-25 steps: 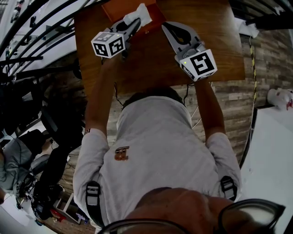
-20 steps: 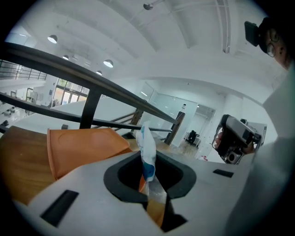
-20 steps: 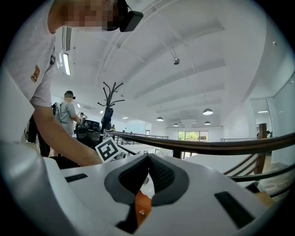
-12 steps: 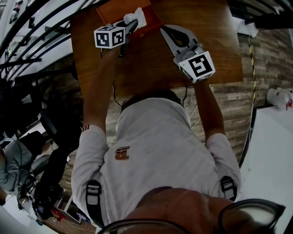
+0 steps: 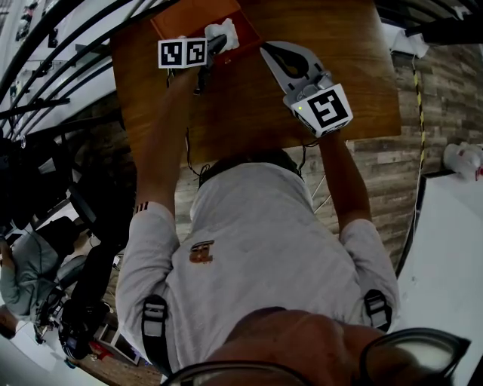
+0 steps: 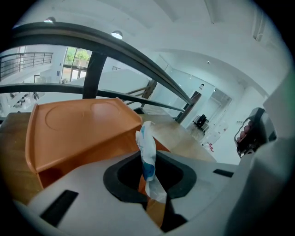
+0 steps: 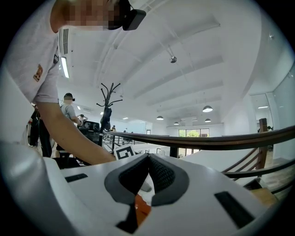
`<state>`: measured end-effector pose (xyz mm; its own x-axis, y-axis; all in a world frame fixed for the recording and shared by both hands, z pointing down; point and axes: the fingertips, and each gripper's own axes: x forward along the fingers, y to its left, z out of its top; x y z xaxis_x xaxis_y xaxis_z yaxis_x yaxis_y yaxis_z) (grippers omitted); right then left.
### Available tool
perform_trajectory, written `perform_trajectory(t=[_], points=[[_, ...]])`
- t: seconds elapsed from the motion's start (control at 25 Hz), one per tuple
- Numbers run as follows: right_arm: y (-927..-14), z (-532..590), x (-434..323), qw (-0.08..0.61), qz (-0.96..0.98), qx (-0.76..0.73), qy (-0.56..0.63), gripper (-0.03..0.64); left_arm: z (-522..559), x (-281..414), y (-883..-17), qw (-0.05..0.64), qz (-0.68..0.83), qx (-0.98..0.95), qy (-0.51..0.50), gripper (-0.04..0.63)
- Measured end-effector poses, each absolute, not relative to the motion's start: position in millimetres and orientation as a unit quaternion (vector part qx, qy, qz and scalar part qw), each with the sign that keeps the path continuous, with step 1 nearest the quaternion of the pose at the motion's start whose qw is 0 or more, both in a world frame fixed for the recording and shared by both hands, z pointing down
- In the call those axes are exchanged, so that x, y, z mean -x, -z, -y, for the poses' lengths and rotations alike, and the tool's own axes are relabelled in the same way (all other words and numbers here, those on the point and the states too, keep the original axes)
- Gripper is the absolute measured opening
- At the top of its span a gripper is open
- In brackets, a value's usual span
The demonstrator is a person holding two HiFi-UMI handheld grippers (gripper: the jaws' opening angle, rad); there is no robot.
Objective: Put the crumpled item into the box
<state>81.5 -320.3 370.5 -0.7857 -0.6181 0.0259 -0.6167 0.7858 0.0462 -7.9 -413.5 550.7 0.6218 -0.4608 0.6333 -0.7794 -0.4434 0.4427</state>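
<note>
My left gripper [image 5: 217, 42] is shut on the crumpled white item [image 5: 224, 32] and holds it over the near right part of the orange box [image 5: 189, 16] at the table's far edge. In the left gripper view the crumpled item [image 6: 148, 159], white with a blue patch, stands up between the jaws of the left gripper [image 6: 151, 186], and the orange box [image 6: 78, 131] lies just beyond, to the left. My right gripper [image 5: 269, 51] hovers over the wooden table [image 5: 347, 53] to the right of the box. Its jaws meet with nothing between them in the right gripper view [image 7: 148, 159].
Dark railings [image 5: 45, 68] run past the table's left and far sides. A white crumpled paper [image 5: 407, 47] lies off the table's right corner, and a white object [image 5: 463, 160] sits on the floor further right. A standing person [image 7: 69, 110] and a coat rack [image 7: 109, 99] are in the background.
My left gripper has carried the crumpled item farther away and to the left, over the orange box. The right gripper has shifted slightly the same way.
</note>
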Motion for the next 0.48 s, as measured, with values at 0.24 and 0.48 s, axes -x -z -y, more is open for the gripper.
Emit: perform_trajectory(t=[0.24, 0.48], points=[[-374, 321, -87, 0.014, 0.946, -0.324, 0.022, 0.032, 418, 12, -566, 0.391, 0.387, -0.801, -0.235, 0.074], [-374, 322, -90, 0.008, 0.947, -0.321, 0.026, 0.032, 419, 15, -571, 0.386, 0.393, -0.795, -0.255, 0.139]])
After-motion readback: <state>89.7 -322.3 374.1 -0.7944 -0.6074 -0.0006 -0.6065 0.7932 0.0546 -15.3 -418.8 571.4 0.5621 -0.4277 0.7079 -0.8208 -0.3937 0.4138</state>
